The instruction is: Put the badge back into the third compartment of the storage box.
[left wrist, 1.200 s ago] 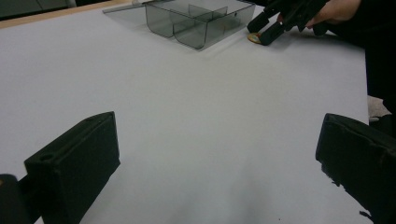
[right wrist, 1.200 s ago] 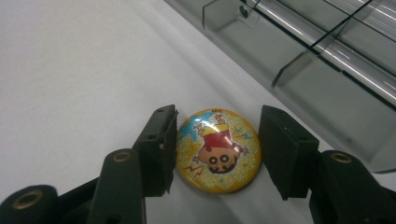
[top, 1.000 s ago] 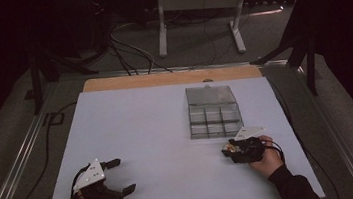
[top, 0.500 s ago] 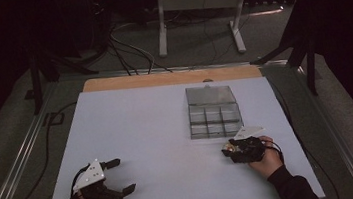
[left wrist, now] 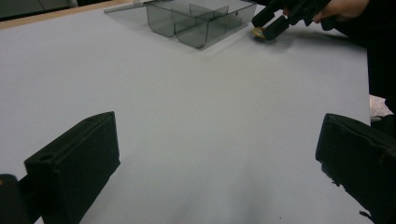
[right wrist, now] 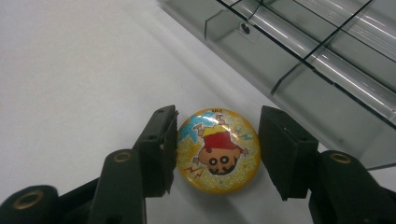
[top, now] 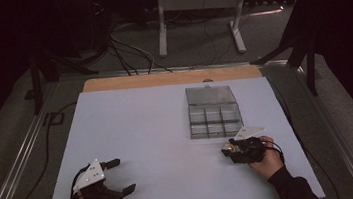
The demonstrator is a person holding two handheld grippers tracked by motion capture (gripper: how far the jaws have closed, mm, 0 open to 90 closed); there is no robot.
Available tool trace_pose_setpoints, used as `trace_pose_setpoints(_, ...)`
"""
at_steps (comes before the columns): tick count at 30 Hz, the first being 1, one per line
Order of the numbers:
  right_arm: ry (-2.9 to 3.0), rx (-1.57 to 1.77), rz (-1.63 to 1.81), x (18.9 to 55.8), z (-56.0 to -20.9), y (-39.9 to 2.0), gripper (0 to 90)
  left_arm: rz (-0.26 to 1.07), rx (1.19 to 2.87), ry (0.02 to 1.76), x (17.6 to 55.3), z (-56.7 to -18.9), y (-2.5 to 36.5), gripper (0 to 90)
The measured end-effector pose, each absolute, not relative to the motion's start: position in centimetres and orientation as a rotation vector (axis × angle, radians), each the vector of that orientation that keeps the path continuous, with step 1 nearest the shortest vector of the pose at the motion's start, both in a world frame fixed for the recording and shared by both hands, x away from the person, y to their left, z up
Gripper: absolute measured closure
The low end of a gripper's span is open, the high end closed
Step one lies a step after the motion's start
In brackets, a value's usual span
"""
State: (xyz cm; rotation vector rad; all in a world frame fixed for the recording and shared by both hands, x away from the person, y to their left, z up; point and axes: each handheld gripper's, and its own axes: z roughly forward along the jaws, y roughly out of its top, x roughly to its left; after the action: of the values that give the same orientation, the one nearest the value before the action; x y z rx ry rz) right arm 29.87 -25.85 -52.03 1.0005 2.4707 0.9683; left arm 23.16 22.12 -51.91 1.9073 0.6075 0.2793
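Note:
A round yellow badge (right wrist: 218, 150) with a cartoon figure lies flat on the white table (top: 158, 132), just in front of a clear compartment box (right wrist: 327, 70). My right gripper (right wrist: 218, 113) has one jaw against each side of the badge's rim, shut on it. In the high view the right gripper (top: 226, 150) sits at the near right, below the box (top: 215, 124). My left gripper (top: 126, 174) rests at the near left, open wide with nothing between its jaws. The left gripper view looks past its own gripper (left wrist: 219, 163) to the box (left wrist: 196, 23), the badge (left wrist: 257, 31) and the right gripper (left wrist: 273, 21).
The box's lid (top: 209, 94) lies open flat behind it. A wooden strip (top: 172, 78) runs along the table's far edge. Beyond it, cables and a metal stand (top: 194, 7) lie on the dark floor.

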Motion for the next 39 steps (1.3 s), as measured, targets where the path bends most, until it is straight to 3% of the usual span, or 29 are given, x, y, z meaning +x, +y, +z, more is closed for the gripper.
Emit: trace_pose_setpoints(39, 2.457, 1.036, 1.008, 29.5, -49.9, -25.5, 47.7, 0.276, 1.908, 0.610, 23.2, -51.9, 22.1, 0.0)
